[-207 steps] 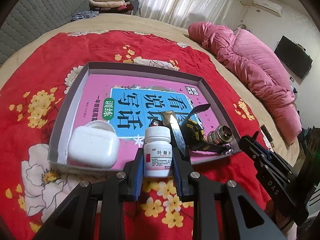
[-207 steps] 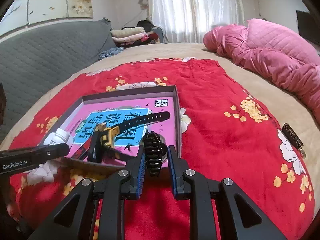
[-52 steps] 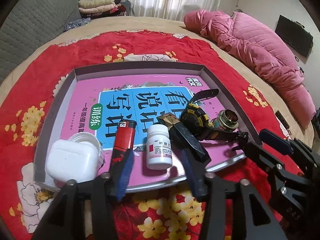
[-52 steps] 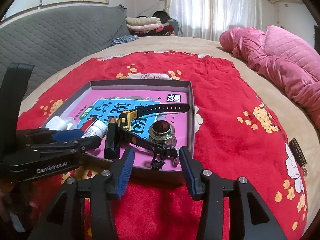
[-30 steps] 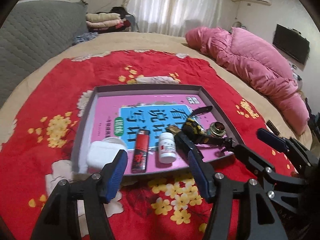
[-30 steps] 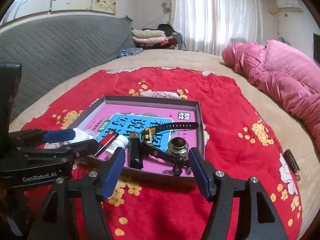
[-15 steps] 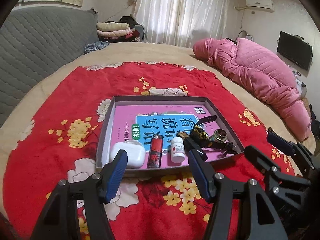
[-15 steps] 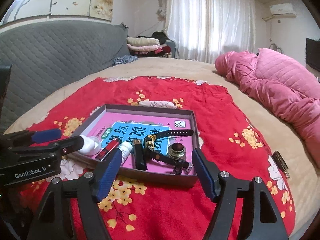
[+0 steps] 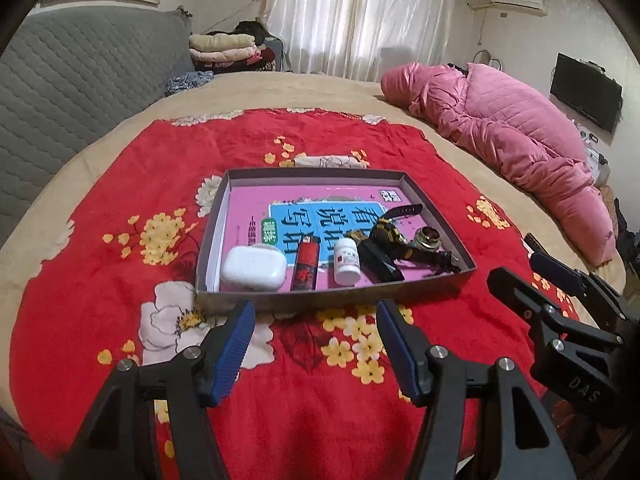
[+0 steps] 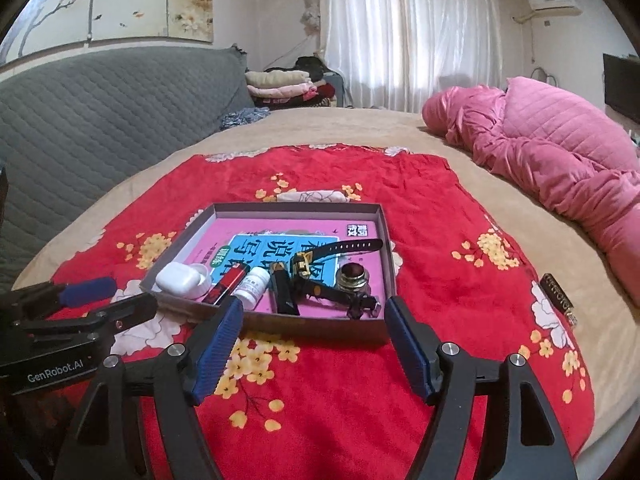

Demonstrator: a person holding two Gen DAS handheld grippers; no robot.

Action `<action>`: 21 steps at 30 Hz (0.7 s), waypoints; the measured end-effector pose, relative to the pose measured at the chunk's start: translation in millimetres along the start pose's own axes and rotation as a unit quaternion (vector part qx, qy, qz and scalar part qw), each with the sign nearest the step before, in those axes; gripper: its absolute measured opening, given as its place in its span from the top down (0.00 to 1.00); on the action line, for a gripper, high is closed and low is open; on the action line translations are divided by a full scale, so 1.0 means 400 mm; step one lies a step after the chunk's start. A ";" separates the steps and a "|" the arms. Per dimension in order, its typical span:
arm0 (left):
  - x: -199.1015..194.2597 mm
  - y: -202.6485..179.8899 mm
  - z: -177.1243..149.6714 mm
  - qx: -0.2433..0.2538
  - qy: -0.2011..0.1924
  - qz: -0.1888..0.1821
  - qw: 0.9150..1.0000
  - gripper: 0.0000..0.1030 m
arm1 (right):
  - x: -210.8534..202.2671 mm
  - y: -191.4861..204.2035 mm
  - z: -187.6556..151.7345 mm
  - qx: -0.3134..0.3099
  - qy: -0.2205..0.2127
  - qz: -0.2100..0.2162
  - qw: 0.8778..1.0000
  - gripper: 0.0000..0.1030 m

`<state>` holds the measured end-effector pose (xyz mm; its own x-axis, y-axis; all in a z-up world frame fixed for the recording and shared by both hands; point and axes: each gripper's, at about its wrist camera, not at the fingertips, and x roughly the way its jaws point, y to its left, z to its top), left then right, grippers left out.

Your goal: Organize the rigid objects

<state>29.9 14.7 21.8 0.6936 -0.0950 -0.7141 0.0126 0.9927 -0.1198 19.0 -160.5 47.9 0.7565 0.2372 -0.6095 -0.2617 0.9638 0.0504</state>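
A shallow grey box [image 9: 316, 173] [image 10: 296, 208] lies on the red flowered blanket with a pink book as its floor. Along its near side lie a white earbud case [image 9: 254, 268] [image 10: 178, 279], a red lighter [image 9: 306, 265] [image 10: 226, 283], a white pill bottle [image 9: 346, 261] [image 10: 252, 285], a black-and-yellow watch [image 9: 384, 236] [image 10: 304, 266], a small metal jar [image 9: 428, 239] [image 10: 352, 276] and a black hair clip [image 10: 358, 304]. My left gripper [image 9: 314, 316] is open and empty, just short of the box. My right gripper [image 10: 314, 314] is open and empty, also short of the box.
A pink quilt [image 9: 512, 128] is bundled at the right of the bed. A small dark tag [image 10: 558, 295] lies on the beige sheet at the right. A grey padded headboard [image 10: 100, 108] runs along the left, with folded clothes [image 10: 288, 82] behind.
Both grippers have drawn back and up from the box, so it looks smaller and farther. Both were open throughout. The objects in the box have not moved.
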 end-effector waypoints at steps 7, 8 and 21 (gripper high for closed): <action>0.005 0.014 -0.012 -0.008 0.005 0.002 1.000 0.39 | 0.021 0.012 -0.024 -0.001 0.020 0.008 1.000 0.28; 0.005 0.015 -0.014 -0.008 0.004 0.003 1.000 0.39 | 0.025 0.015 -0.028 -0.001 0.023 0.011 1.000 0.28; 0.043 0.036 -0.036 -0.018 0.017 0.016 1.000 0.39 | 0.069 0.021 -0.063 0.007 0.042 0.017 0.999 0.27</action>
<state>31.6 26.2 -2.3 0.6682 -0.0664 -0.7410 -0.0359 0.9920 -0.1213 22.3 -148.9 11.6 0.6946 0.2602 -0.6707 -0.2775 0.9571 0.0839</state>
